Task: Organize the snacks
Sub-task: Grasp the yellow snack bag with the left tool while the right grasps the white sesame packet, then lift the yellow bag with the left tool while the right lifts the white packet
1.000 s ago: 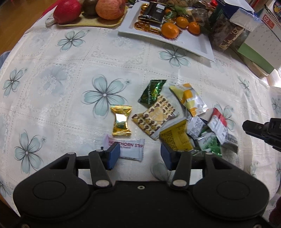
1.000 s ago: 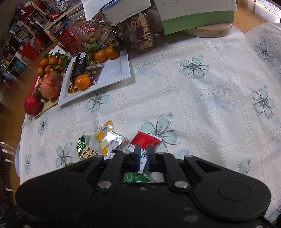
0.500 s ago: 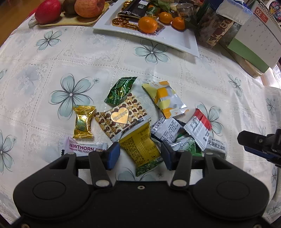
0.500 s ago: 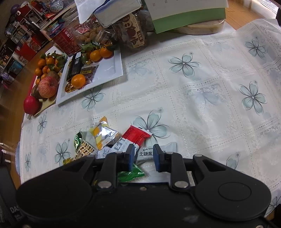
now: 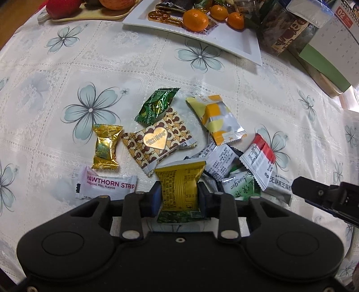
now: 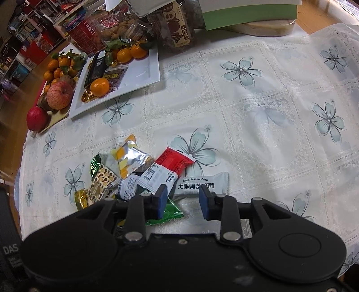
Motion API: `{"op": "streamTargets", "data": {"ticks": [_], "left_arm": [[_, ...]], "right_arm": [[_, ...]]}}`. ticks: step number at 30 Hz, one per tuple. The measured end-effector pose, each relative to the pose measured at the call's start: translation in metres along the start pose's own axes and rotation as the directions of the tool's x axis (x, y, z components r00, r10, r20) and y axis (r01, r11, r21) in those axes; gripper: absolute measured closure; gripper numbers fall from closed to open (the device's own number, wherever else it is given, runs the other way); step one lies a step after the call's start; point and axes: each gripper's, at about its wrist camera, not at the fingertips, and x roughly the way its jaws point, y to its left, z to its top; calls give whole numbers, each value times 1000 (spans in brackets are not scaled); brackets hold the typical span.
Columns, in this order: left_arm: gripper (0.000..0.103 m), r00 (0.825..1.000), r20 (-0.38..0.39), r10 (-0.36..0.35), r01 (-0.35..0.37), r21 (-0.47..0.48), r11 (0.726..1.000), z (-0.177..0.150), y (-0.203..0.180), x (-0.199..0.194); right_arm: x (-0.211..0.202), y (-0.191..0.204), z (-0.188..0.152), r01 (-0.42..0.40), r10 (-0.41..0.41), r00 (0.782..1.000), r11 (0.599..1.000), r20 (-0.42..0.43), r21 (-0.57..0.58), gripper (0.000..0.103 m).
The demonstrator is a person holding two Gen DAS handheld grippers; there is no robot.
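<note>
- The left gripper (image 5: 179, 197) has just been closing, and its blue pads are seen pressed against both sides of the yellow snack packet (image 5: 180, 179), which lies at the near edge of the snack pile (image 5: 202, 148) on the flowered tablecloth (image 5: 112, 74).
- The right gripper (image 6: 182, 203) has just been opening; its jaws stand apart with nothing pinched, over the white Black Sesame Crisp packet (image 6: 203, 185) and beside a green wrapper (image 6: 170, 213).
- The grip on the yellow packet is best judged by its bowing — a crinkled foil pouch is likely to slip if only its edges are caught.
- A straight lift is advised, so that the heart-patterned packet (image 5: 157, 143) touching its top edge is not dragged along.
- The white tray (image 5: 235, 45) at the far side, already holding tangerines (image 5: 195, 20) and sweets, is probably the destination — though that is a judgement only.
- The right gripper is better kept clear until the left has carried its packet off.
</note>
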Motion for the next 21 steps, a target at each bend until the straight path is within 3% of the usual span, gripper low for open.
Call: {"op": "streamTargets", "data": {"ticks": [5, 15, 19, 21], "left_arm": [[62, 1000, -20, 22, -21, 62, 998, -8, 3, -14], [62, 999, -22, 46, -41, 178, 983, -28, 13, -33], [62, 999, -23, 43, -38, 170, 985, -26, 21, -37], [62, 999, -17, 44, -41, 155, 987, -24, 25, -39]], "right_arm": [[15, -2, 2, 48, -47, 998, 998, -32, 27, 68], [40, -24, 21, 216, -221, 975, 969, 33, 123, 67], [49, -22, 19, 219, -216, 976, 972, -39, 88, 67], [50, -17, 12, 221, -218, 969, 975, -112, 13, 67]]}}
